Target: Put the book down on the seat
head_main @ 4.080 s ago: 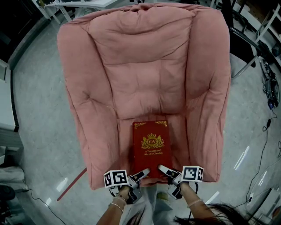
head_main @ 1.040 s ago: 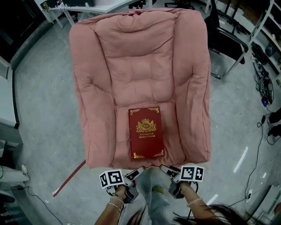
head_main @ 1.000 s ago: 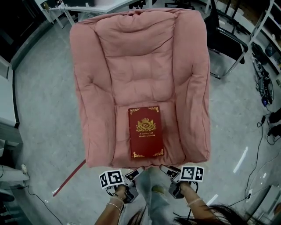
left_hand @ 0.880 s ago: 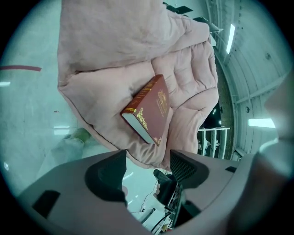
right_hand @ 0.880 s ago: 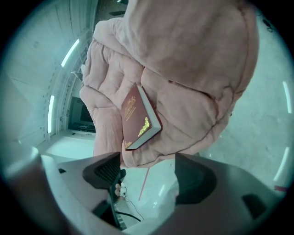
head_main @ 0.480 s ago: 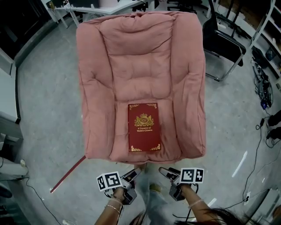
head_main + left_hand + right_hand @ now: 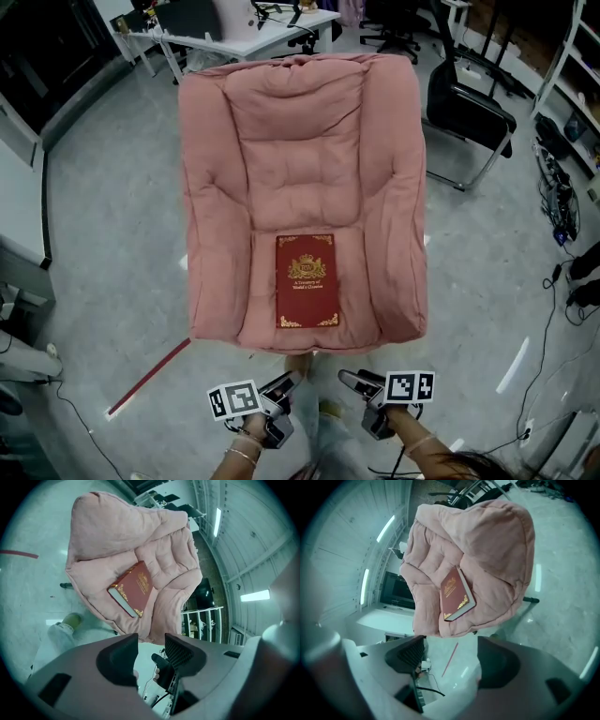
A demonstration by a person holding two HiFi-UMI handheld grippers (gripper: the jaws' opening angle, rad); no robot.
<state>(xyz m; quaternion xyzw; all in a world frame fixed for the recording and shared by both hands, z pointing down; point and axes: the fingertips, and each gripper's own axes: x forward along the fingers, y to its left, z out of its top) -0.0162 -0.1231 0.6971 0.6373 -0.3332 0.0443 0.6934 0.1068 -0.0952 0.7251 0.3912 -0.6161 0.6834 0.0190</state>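
A red hardcover book [image 7: 307, 281] with gold print lies flat on the seat of a big pink cushioned armchair [image 7: 300, 141], near its front edge. Both grippers hang in front of the chair, apart from it and above the floor. My left gripper [image 7: 283, 384] is open. Its jaws have just been closing and nothing is between them. My right gripper [image 7: 353, 381] is also open and empty. The left gripper view shows the book [image 7: 131, 588] well beyond the jaws of the left gripper [image 7: 151, 651]. The right gripper view shows the book [image 7: 456, 592] far past the right gripper [image 7: 450, 656].
A black office chair [image 7: 464, 108] stands right of the armchair, and a white desk [image 7: 253, 23] stands behind it. A red strip [image 7: 148, 377] lies on the grey floor at the lower left. Cables [image 7: 562, 197] run along the right side. The person's legs [image 7: 323, 417] are below the grippers.
Both grippers have let go of the book's near edge and drawn back and up from the chair. The left jaws have narrowed. The book stays on the seat.
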